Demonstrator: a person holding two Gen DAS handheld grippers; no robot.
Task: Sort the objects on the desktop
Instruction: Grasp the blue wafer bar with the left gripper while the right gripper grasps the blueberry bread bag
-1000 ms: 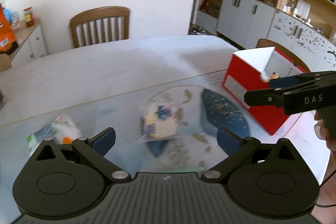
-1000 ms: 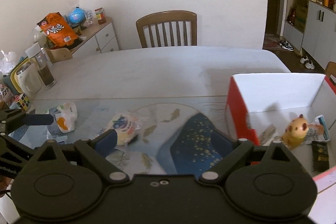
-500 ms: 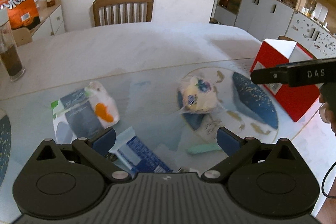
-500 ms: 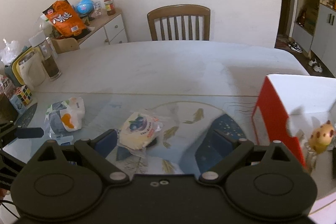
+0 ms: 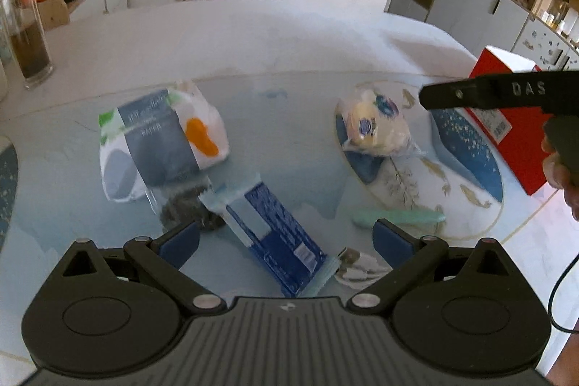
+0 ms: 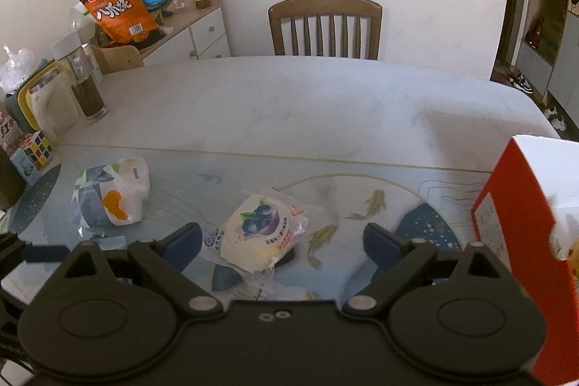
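Left gripper (image 5: 286, 236): fingers wide, empty, above blue packet (image 5: 269, 236).
Right gripper (image 6: 282, 243): fingers wide, empty, over bun (image 6: 258, 232).
Red box (image 6: 532, 237): right of bun.

Wooden chair (image 6: 325, 24) behind table; orange snack bag (image 6: 115, 10) on sideboard.
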